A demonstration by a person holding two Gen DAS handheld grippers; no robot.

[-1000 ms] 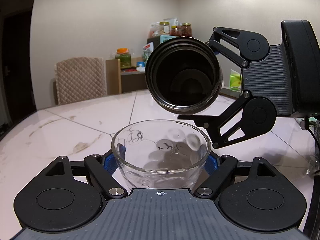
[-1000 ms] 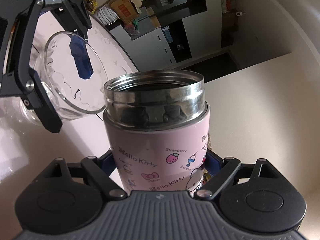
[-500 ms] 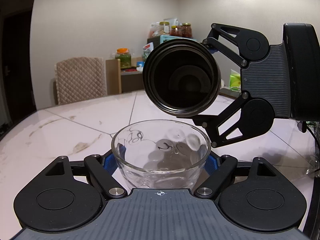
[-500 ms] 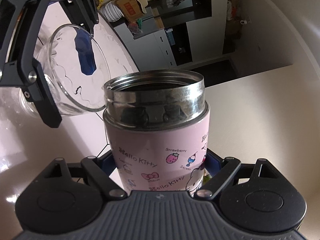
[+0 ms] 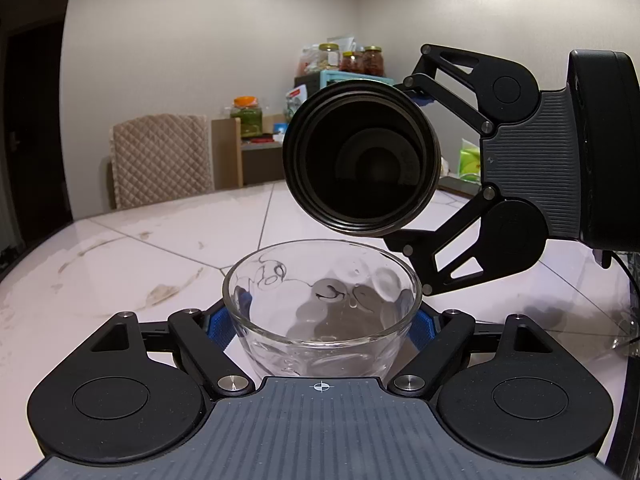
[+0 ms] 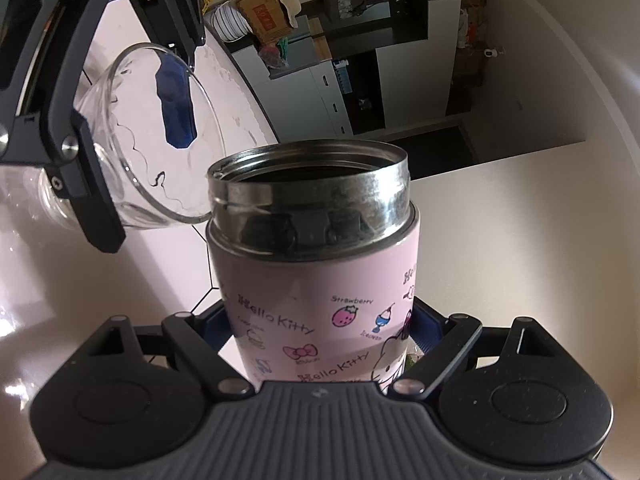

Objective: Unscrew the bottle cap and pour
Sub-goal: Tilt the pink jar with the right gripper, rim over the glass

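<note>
The far blue pad of the right gripper [image 6: 322, 344] was hidden behind the pink Hello Kitty flask [image 6: 316, 300], and the flask's base was cut off by the gripper body. Whether any liquid sat inside the flask could not be made out; its interior looked dark in both views. No cap was on its steel threaded mouth. The right gripper was pinching the flask around its body, tipped so the open mouth faced the glass bowl [image 5: 322, 312].

The left gripper [image 5: 322, 322] was pinching the clear glass bowl between its blue pads [image 6: 176, 100], with the bowl's bottom cut off by the gripper housing. The flask mouth hung just above the bowl's far rim, close but apart from it. The bowl looked empty apart from wavy markings on the glass.

Below lay a white marble-patterned table [image 5: 132, 248] with grey veins. Beyond it stood a quilted beige chair [image 5: 160, 158], a shelf with jars [image 5: 352, 60] and a plain pale wall.
</note>
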